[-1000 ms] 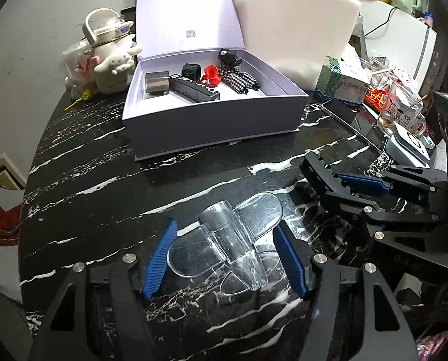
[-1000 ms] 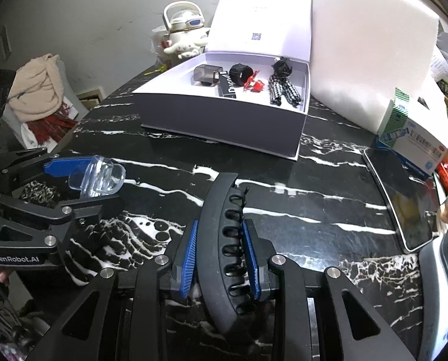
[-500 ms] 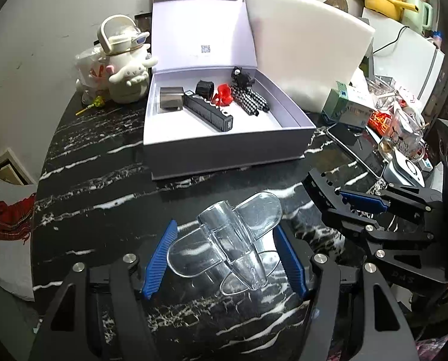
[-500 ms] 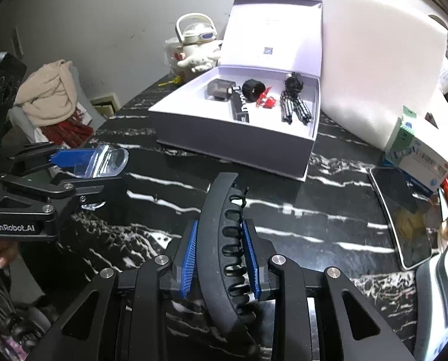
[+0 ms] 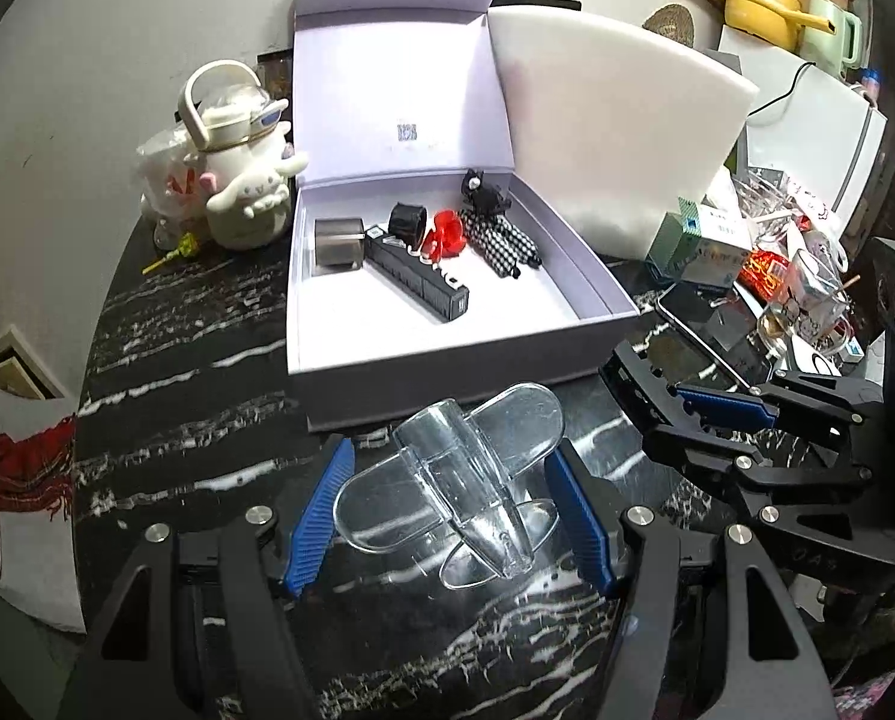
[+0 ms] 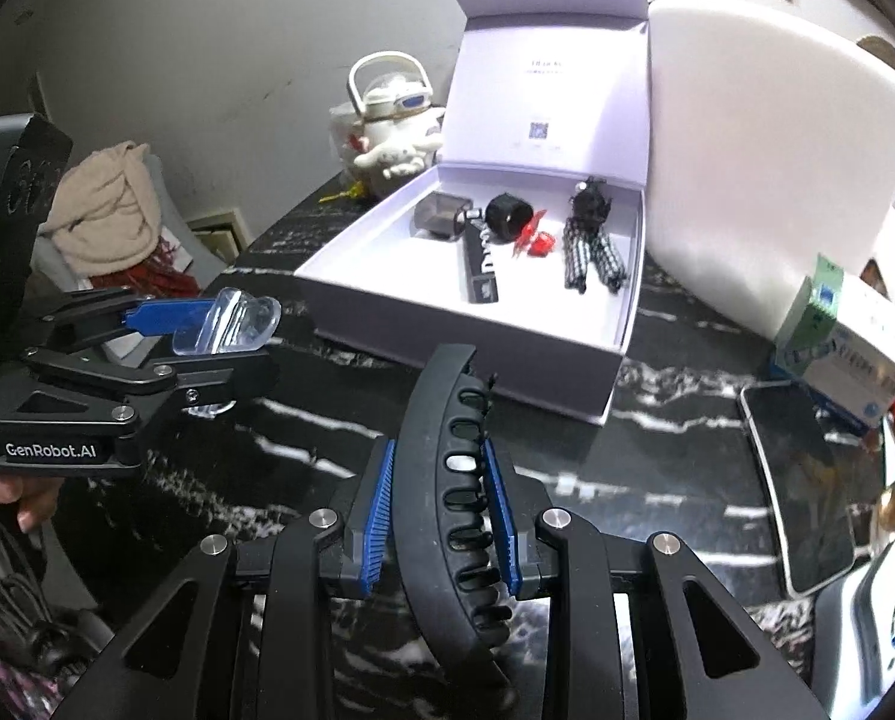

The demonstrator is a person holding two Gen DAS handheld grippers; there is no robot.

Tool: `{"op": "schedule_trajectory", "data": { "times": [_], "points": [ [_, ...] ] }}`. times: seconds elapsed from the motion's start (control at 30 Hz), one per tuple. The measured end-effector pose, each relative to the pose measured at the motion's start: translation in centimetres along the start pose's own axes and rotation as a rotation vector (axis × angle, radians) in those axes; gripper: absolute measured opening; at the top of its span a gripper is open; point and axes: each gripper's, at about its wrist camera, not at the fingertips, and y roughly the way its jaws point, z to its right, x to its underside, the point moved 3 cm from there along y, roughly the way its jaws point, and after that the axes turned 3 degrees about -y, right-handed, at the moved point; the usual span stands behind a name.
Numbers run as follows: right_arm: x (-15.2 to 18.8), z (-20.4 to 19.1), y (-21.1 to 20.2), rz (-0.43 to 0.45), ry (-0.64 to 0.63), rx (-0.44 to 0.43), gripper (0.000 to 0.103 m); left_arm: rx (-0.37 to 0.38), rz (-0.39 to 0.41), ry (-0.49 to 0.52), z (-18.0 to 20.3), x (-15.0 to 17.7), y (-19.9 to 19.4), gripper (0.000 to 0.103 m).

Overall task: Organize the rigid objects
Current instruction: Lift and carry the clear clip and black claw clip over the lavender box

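A: The left gripper (image 5: 447,504) clamps a clear, glossy plastic airplane-shaped clip (image 5: 447,486), just short of the open white cardboard box (image 5: 447,360).

B: And the right gripper (image 6: 438,516) pinches a curved, slotted matte-black hair clip (image 6: 447,480) above the black marble table (image 6: 657,456).

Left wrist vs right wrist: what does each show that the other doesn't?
Left wrist only: the yellow pot and green jug at top right, and the clear plane head-on in the left gripper.
Right wrist only: the beige cloth at left, and the black clip along its length in the right gripper.
Both: the open box with its small items, white figurine, phone.
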Motion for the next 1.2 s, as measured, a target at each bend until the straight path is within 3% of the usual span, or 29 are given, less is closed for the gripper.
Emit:
{"op": "schedule_trajectory", "data": {
  "times": [1.2],
  "points": [
    [-9.9,5.8,4.1,0.053,-0.050,0.003,0.029,0.008,0.036,0.036,-1.0,-11.1,6.3,0.066]
  ]
}}
